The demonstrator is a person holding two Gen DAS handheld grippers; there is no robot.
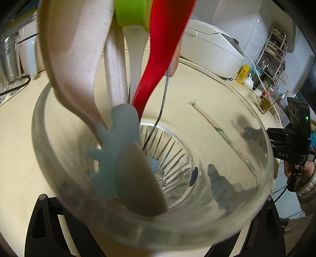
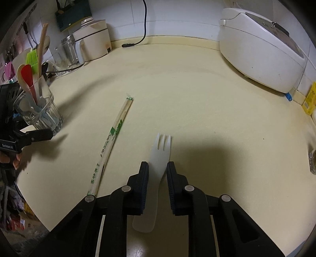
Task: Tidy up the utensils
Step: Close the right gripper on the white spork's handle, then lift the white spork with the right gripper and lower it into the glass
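Note:
A clear glass (image 1: 233,213) fills the left wrist view, and my left gripper (image 1: 156,223) is closed around its wide body. In it stand a red spoon (image 1: 158,65), a speckled beige spoon (image 1: 79,59), a pale blue utensil (image 1: 116,150), a green-headed brush (image 1: 130,13) and a thin metal fork (image 1: 164,98). In the right wrist view a white plastic fork (image 2: 161,152) lies flat on the cream counter (image 2: 197,98), tines pointing away. My right gripper (image 2: 157,165) is shut on its neck. Wrapped chopsticks (image 2: 114,136) lie to the fork's left.
A white rice cooker (image 2: 262,51) stands at the back right, and a cream appliance (image 2: 92,39) and a metal jar (image 2: 69,49) at the back left. A black cable (image 2: 144,23) hangs down the wall. A yellow box (image 2: 311,98) sits at the right edge.

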